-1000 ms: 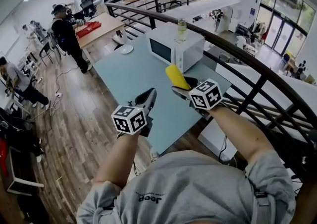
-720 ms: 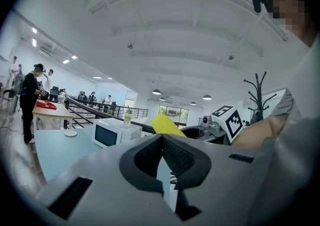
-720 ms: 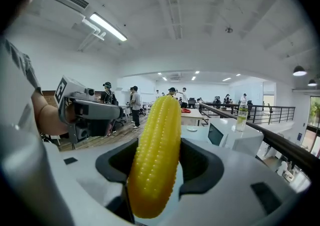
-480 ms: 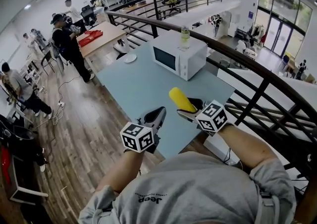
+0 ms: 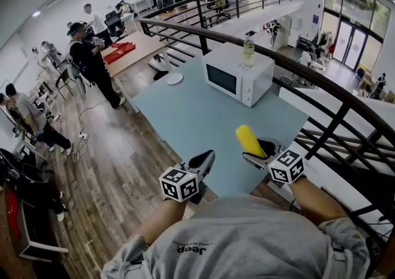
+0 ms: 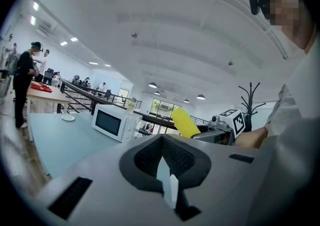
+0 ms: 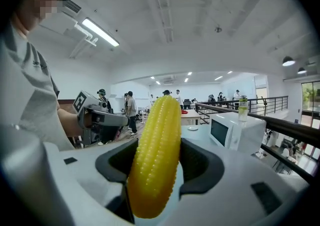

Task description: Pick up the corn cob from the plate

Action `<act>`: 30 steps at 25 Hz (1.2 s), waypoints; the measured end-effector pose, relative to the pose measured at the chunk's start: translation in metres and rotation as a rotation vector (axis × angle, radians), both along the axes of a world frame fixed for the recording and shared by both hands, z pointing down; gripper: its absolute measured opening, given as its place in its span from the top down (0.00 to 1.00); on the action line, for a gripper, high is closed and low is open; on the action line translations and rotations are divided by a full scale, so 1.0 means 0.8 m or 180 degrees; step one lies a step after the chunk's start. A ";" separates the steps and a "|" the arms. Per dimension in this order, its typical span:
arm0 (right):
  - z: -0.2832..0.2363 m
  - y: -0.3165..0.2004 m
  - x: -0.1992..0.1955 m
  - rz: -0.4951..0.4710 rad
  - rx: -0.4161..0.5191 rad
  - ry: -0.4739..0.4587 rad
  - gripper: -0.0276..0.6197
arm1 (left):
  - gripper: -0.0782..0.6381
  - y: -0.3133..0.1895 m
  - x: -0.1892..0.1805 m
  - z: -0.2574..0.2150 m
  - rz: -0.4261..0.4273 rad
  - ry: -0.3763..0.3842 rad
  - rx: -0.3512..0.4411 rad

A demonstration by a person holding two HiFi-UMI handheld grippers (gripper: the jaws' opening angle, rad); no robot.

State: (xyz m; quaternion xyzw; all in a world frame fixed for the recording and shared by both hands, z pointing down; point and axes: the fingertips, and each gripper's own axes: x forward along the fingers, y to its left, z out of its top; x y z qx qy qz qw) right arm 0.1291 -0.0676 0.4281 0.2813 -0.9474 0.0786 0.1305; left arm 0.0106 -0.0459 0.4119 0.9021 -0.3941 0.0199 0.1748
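A yellow corn cob [image 5: 250, 141] stands tilted in the jaws of my right gripper [image 5: 261, 150], which is shut on its lower half above the near right corner of the blue-grey table [image 5: 185, 117]. In the right gripper view the corn cob [image 7: 155, 155] fills the gap between the pads, its tip pointing up. My left gripper [image 5: 204, 162] hovers over the table's near edge, left of the corn, with its jaws together and nothing in them. A small white plate [image 5: 174, 78] lies bare at the table's far left end.
A white microwave [image 5: 237, 77] with a bottle [image 5: 248, 47] on top stands on the table's far right part. A dark metal railing [image 5: 345, 102] runs along the right side. Several people stand by desks at the far left [image 5: 92, 55].
Both grippers have drawn back from the microwave toward my body and sunk a little. The corn stays gripped in the right one; the left stays shut.
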 end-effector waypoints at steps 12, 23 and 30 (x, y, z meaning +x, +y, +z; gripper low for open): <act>0.007 -0.020 -0.004 0.0084 -0.0074 -0.0089 0.54 | 0.87 -0.011 -0.025 -0.002 -0.0050 0.0079 0.0008; 0.011 -0.030 -0.002 0.0022 -0.0051 -0.0022 0.54 | 0.87 -0.017 -0.021 0.000 -0.0104 0.0123 0.0004; 0.010 -0.029 -0.005 -0.0031 -0.0019 0.0005 0.54 | 0.87 -0.014 -0.023 -0.001 -0.0127 0.0152 0.0020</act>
